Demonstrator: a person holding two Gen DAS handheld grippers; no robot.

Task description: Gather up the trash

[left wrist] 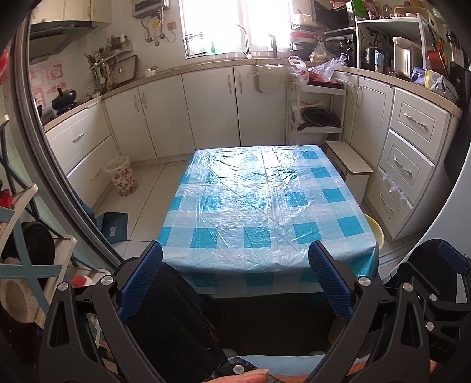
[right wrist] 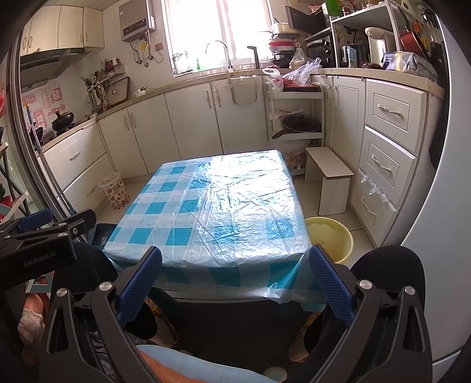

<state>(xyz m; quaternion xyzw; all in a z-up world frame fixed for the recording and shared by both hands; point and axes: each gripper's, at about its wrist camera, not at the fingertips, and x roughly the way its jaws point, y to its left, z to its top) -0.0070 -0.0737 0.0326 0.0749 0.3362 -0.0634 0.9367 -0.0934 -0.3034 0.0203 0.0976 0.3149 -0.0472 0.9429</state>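
Hovering short of the table point(left wrist: 265, 191) near edge, both tongs point(left wrist: 235, 274) point(right wrist: 235, 274) seemingly agape

Home kitchen. L-shaped run of cream cabinets point(left wrist: 206, 109) and drawers point(left wrist: 412, 147) is seen under a stone counter, with sink faucet point(right wrist: 219, 53) below a bright window. Range hood point(left wrist: 59, 38), black pot on stove point(left wrist: 63, 98), wall water heater point(right wrist: 137, 20) and microwave shelf point(right wrist: 323, 50) are shown. Small table is covered in blue checked plastic cloth point(left wrist: 265, 206).
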